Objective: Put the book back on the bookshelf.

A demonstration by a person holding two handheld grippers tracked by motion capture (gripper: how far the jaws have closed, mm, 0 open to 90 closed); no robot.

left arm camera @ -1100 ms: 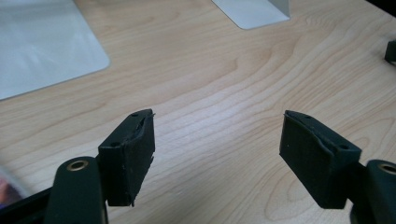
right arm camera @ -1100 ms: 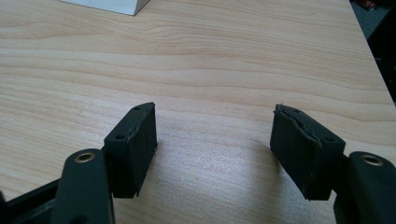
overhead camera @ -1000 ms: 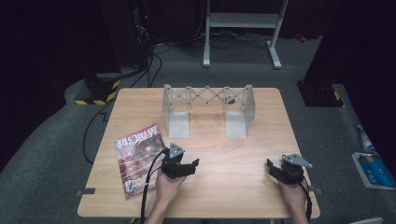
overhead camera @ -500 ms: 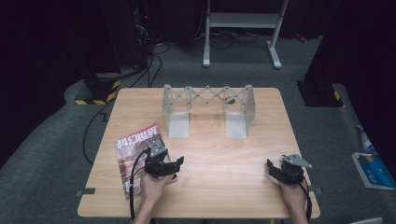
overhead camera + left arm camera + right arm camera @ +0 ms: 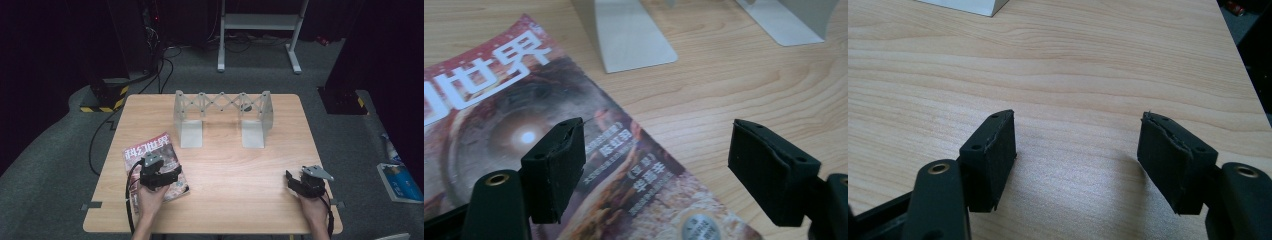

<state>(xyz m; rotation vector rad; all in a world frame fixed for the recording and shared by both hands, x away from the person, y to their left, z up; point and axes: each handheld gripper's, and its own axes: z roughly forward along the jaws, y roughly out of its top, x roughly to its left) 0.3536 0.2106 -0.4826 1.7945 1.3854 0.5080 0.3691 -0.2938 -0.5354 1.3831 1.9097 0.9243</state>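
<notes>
On the wooden table point(image 5: 225, 165), a grey folding rack point(image 5: 222, 117) stands well beyond the magazine point(image 5: 152, 152), over whose near edge the left gripper point(image 5: 656, 160) hovers, jaws apart and empty, while the right gripper point(image 5: 1078, 160), far right of the magazine, also gapes.

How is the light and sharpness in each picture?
High view: the pale wooden table is lit, the room around it dark. Left gripper view: the red glossy magazine looks slightly soft. Right gripper view: faint shadows under the jaws, wood grain clear.
</notes>
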